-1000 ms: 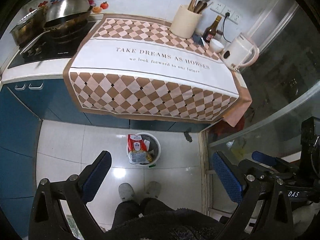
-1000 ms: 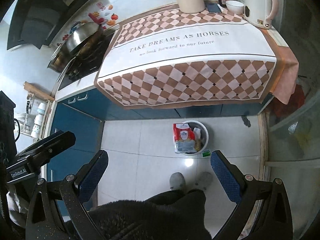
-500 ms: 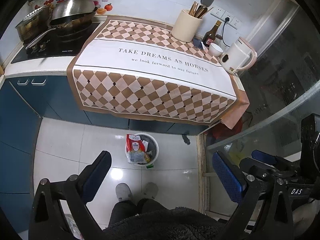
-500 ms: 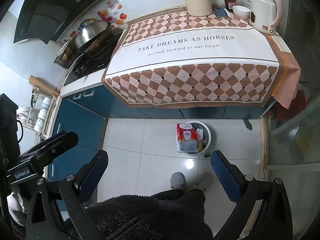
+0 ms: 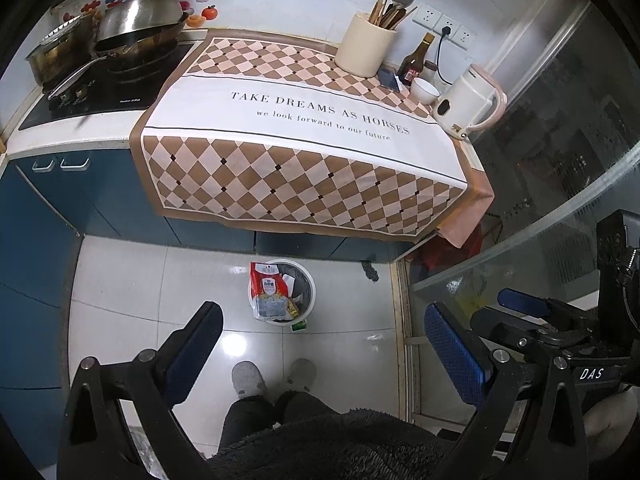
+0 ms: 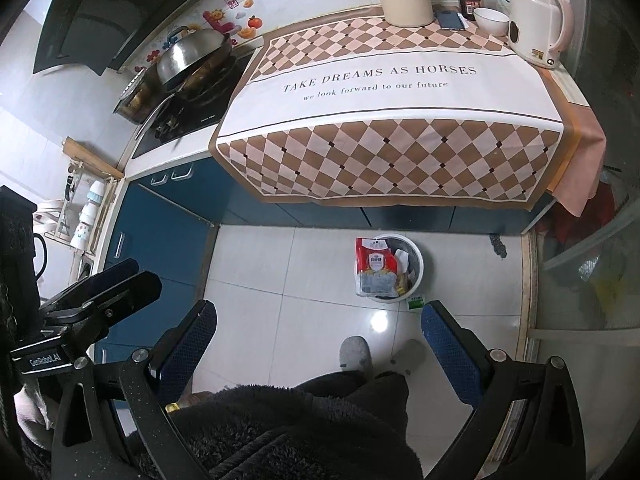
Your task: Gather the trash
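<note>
Both views have pulled back and up since the earlier frames; more of the counter shows, bin smaller.
I read "TAKE DREAMS AS HORSES / we look forward to our future" on the checked cloth [image 5: 304, 120], "DAS" and "GenRobot.AI" on the rigs. My left gripper [image 5: 320, 344] and right gripper [image 6: 318, 340] are both spread wide, grasping nothing. On the glossy tiles, the round white trash bin [image 5: 310, 292] holds a red glossy snack bag [image 5: 269, 294], long axis running toward the counter.

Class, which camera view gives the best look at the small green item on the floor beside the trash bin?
The right wrist view: the green item lies unobstructed beside the bin. The left wrist view shows it smaller.
</note>
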